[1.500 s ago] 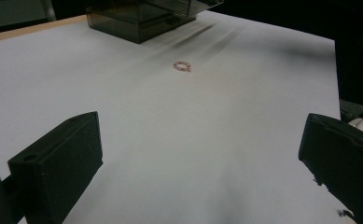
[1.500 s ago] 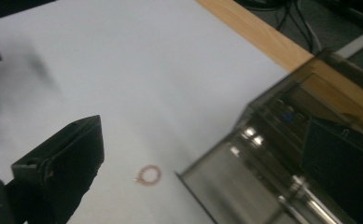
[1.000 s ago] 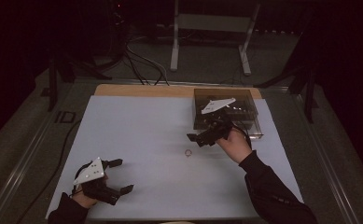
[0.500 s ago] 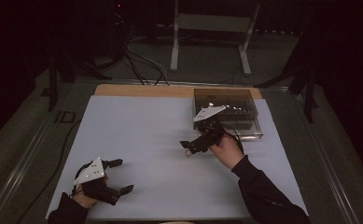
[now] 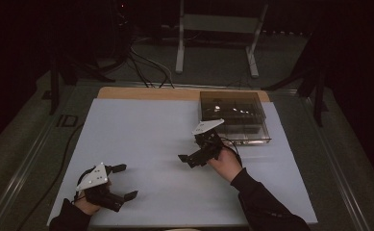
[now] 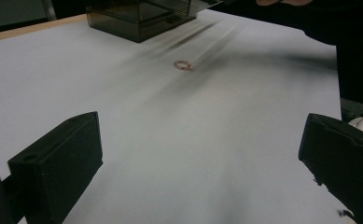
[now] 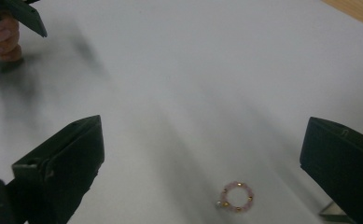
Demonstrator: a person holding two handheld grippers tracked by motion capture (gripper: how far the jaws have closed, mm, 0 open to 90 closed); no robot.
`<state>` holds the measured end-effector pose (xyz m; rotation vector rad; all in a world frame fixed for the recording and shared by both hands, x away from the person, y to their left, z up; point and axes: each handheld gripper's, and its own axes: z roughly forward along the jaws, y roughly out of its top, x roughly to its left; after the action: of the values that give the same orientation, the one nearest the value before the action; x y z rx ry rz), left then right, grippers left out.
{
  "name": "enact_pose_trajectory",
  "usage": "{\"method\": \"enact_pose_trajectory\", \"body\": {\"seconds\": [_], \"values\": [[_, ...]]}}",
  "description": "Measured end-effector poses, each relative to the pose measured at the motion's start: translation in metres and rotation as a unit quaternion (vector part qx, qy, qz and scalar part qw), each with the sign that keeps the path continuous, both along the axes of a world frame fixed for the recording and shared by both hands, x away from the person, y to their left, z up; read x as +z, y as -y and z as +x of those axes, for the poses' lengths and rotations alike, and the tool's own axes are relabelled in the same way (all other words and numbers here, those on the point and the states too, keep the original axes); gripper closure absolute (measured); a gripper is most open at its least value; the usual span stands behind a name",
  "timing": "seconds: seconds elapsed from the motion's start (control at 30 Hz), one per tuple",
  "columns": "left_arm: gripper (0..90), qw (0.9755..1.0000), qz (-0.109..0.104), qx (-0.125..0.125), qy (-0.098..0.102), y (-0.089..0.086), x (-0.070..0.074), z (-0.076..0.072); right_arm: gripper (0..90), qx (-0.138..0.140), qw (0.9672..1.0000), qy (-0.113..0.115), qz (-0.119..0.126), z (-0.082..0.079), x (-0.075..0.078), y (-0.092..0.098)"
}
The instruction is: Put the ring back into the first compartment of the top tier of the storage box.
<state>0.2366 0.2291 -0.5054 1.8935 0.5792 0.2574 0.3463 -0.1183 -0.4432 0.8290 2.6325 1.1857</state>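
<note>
Right gripper view cuts off the beaded ring's (image 7: 236, 197) surroundings between spread fingers (image 7: 58, 163).

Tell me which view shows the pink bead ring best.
The right gripper view: the pink bead ring lies close below, between its open tool's jaws, with pink and gold beads distinct. The left gripper view shows it small and far, near the dark box. In the high view I cannot make it out.

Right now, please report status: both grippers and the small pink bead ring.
Left gripper open, idle. Right gripper open above small pink bead ring, not touching. Ring flat on white table sheet. Nothing in the way.
</note>
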Motion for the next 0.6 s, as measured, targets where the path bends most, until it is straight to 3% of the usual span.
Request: {"method": "enact_pose_trajectory", "body": {"seconds": [0.23, 0.6], "values": [[1.1, 1.0, -0.001, 0.001, 0.0, 0.0, 0.0, 0.0, 7.0, -0.014, 0.9999, -0.002, -0.006, -0.004, -0.013, -0.003], [1.1, 1.0, 0.001, 0.0, -0.001, 0.0, 0.0, 0.0, 35.4, -0.051, 0.9982, -0.011, -0.03, -0.007, -0.037, -0.002]]}}
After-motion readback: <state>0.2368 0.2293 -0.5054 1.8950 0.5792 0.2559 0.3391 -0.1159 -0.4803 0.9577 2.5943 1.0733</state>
